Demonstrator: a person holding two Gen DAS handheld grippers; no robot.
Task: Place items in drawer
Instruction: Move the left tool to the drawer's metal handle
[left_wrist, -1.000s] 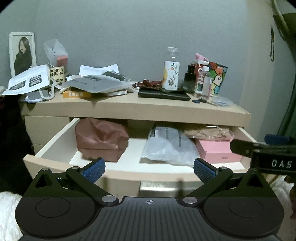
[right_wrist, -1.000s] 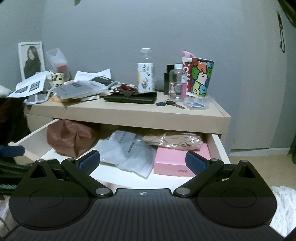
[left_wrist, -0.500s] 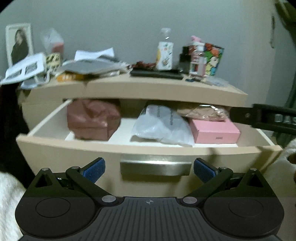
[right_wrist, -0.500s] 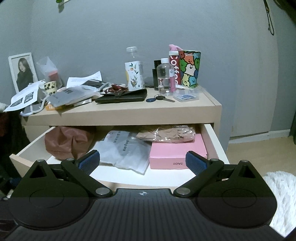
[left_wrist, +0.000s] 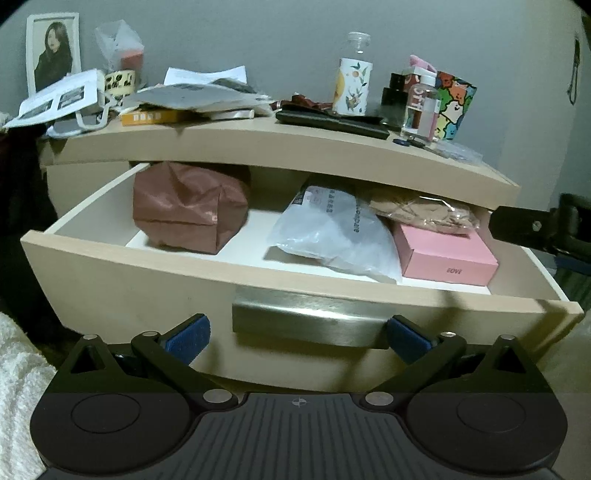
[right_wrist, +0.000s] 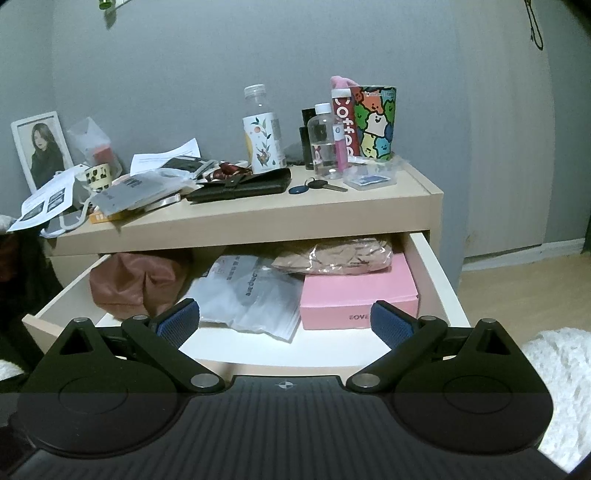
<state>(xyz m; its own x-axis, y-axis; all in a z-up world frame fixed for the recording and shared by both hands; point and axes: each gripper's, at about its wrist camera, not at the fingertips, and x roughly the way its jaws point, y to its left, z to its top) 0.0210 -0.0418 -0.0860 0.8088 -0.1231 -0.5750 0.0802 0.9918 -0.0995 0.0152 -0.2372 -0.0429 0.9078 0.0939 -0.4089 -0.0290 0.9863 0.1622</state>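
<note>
Left wrist view has the left gripper (left_wrist: 298, 334) spread wide and empty, its blue pads (left_wrist: 188, 334) flanking the metal handle (left_wrist: 306, 321) of the open drawer (left_wrist: 122, 280). Inside the drawer lie a brown bag (left_wrist: 184, 210), a clear plastic bag (left_wrist: 332, 229) and a pink box (left_wrist: 443, 251). Above the drawer, the right gripper (right_wrist: 286, 321) also hangs spread and empty.

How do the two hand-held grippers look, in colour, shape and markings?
Both look alike. The left gripper and right gripper have matte black bodies with a ribbed centre panel, a small crosshair mark, two round discs and silver pivot pins. Angled black linkage arms carry fingers with textured blue pads. No cables, hands or sleeves show.
</note>
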